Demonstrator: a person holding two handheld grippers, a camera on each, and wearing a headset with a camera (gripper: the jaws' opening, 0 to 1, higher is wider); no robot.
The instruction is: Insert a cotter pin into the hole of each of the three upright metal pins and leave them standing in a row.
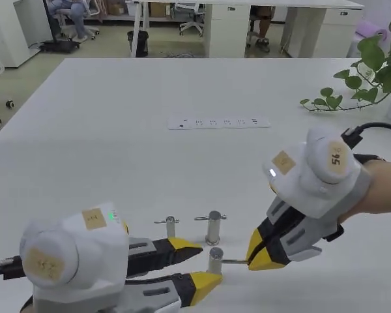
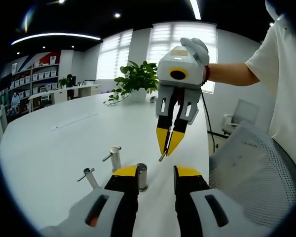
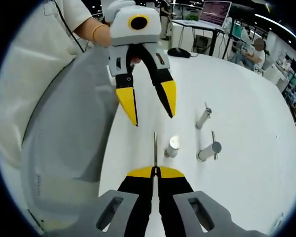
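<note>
Metal cotter pin (image 3: 155,148) clenched in right hand-held gripper (image 3: 156,170), tip just beside nearest upright pin (image 3: 172,146). Left hand-held gripper (image 2: 156,172) released, jaws apart close to that pin on white bench (image 1: 117,117).

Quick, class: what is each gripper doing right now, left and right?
Left gripper: open, jaws either side of the short upright silver metal pin.
Right gripper: closed on a thin silver metal cotter pin.

Our left hand-held gripper (image 1: 210,262) lies low, its jaws parted and pointing right. Our right hand-held gripper (image 1: 253,259) angles down-left toward it, jaws pinched on a cotter pin (image 1: 234,261), with our forearm (image 1: 386,189) bare behind it.
</note>
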